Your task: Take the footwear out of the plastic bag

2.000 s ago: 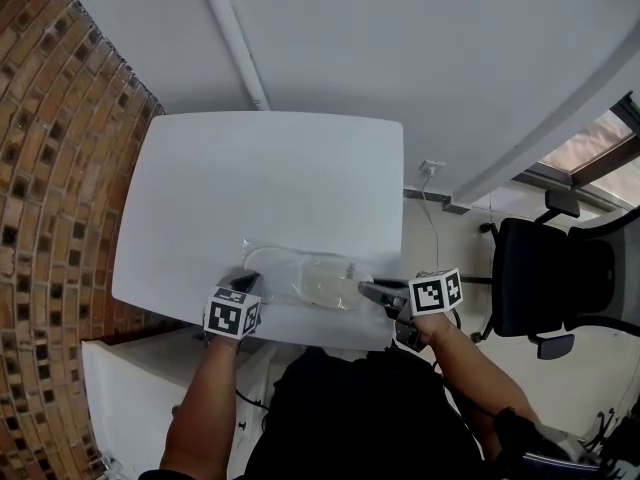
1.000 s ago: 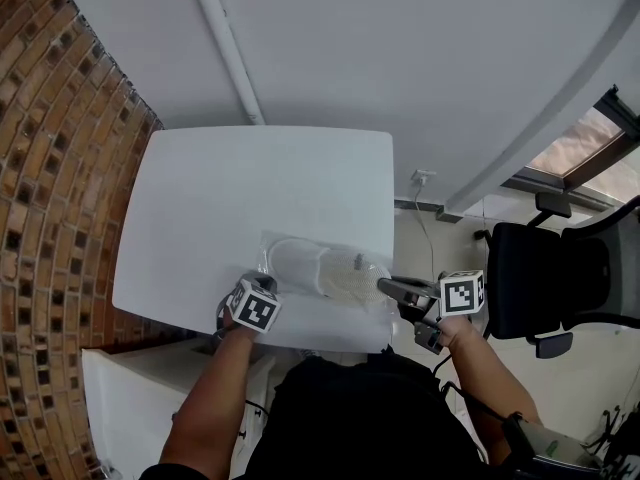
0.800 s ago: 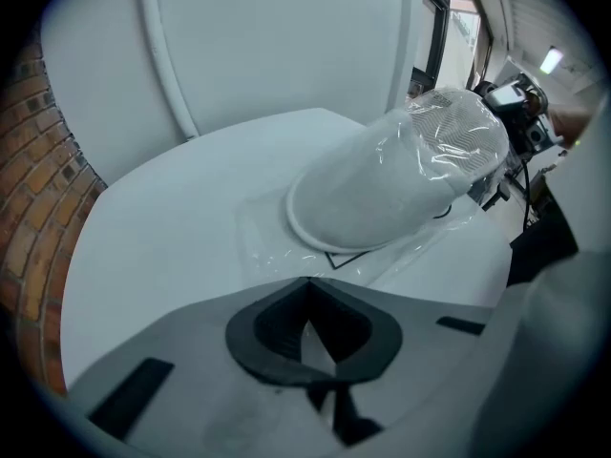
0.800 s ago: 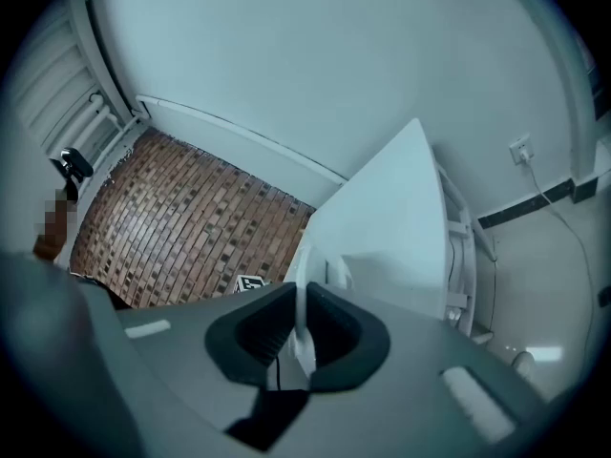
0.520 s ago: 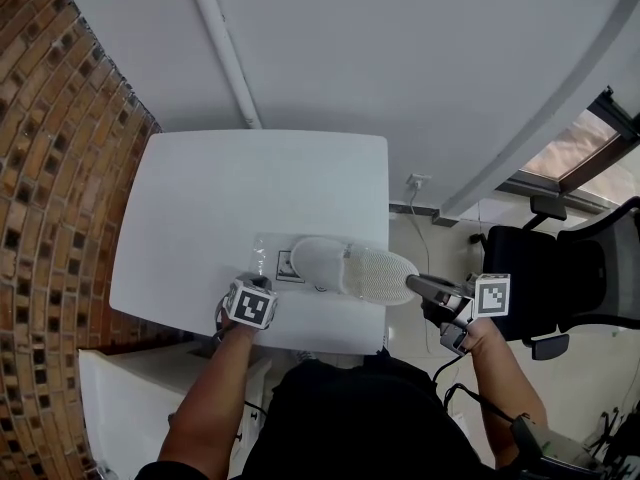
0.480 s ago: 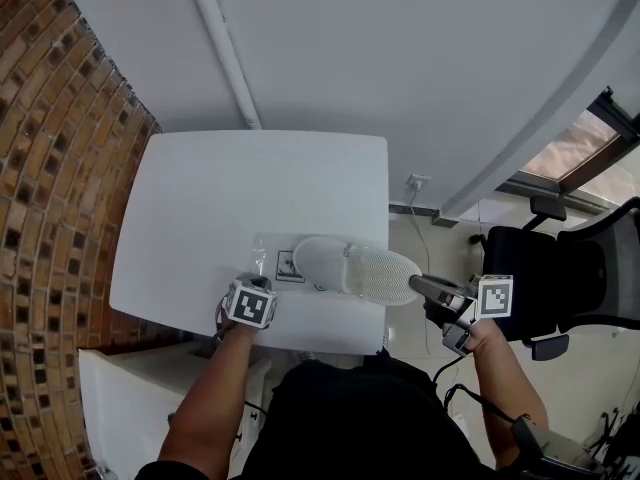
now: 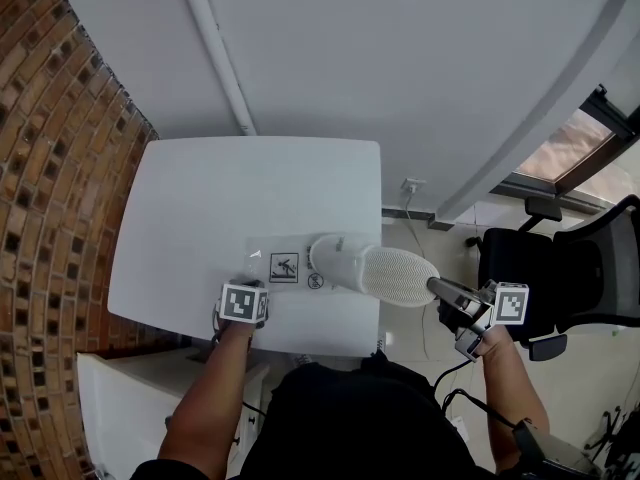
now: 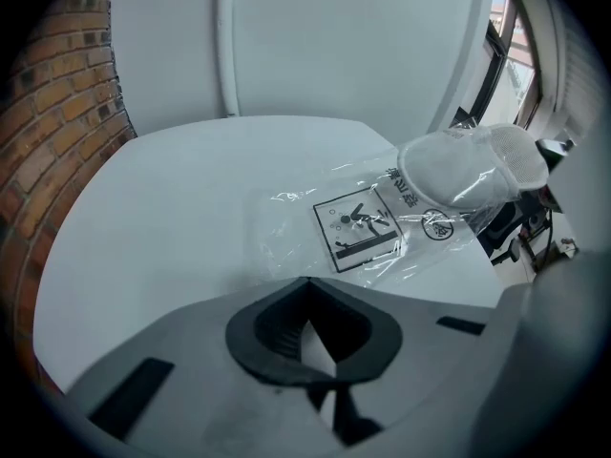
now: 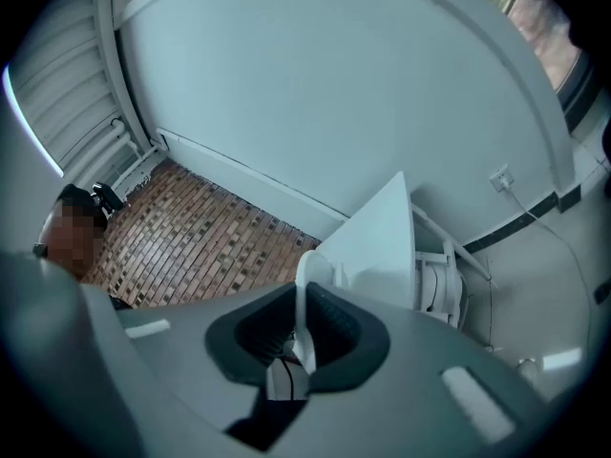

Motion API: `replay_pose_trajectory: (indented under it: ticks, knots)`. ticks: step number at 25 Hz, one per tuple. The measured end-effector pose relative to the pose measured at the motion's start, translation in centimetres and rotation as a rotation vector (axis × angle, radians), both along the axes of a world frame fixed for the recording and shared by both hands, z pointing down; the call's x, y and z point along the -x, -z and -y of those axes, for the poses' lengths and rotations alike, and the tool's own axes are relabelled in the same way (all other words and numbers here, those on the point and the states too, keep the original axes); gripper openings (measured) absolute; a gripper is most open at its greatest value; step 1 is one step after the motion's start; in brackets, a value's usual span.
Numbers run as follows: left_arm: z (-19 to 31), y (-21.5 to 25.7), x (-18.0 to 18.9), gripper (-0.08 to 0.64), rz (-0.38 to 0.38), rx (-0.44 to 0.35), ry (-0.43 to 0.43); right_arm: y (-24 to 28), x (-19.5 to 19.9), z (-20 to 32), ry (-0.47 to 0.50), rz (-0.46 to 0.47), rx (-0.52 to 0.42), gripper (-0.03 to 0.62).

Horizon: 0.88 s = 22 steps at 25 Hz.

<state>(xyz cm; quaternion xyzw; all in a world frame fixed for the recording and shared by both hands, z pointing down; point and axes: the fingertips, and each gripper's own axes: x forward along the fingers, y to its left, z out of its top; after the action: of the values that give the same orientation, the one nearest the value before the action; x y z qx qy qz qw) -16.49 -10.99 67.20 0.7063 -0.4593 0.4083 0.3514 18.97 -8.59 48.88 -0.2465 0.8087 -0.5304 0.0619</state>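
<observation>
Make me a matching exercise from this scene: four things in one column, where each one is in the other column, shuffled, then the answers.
Things:
1. white mesh slipper
2. clear plastic bag
3. black office chair
4. red-brown brick wall

Places:
A. along the head view's left edge
B. pinched at one end by the right gripper
C. lying on the white table
D. standing to the right of the table

Pairs: 1-B, 2-C, 3-D, 4-A
</observation>
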Motion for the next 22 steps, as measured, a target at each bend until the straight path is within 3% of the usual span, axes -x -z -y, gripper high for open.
replay_pose_trajectory:
  ticks: [2,5,9,12,15,22]
  knots:
    - [0.0,0.5,0.0,0.008,0.011,-0.017,-0.012,0.0,0.1,0.1,-0.003,0.009,-0.004,0.032]
    - [0.6,2.3,-1.2,0.009,0.024,-0.102,-0.083,-0.2,0.8,0.2,-0.005,0.026,-0.004,0.032]
    - [1.6,4.4,-4.9,0.028,0.054,-0.218,-0.303,-1.0,3.5,0.6,0.024,0.033,-0.007,0.032]
    - [2.0,3.6,-6.6,0.028,0.122,-0.204,-0.419,-2.4,5.7,1.5,0.04,0.015,0.018,0.032]
    - [2.4,2.6,-5.8,0.028,0.164,-0.156,-0.398,-3.1,7.8,3.0,0.062,0.002,0.018,0.032]
    - [2.2,0.9,-2.6,0.028,0.142,-0.093,-0.306,-4.6,10.4,4.3,0.099,-0.013,0.048,0.032]
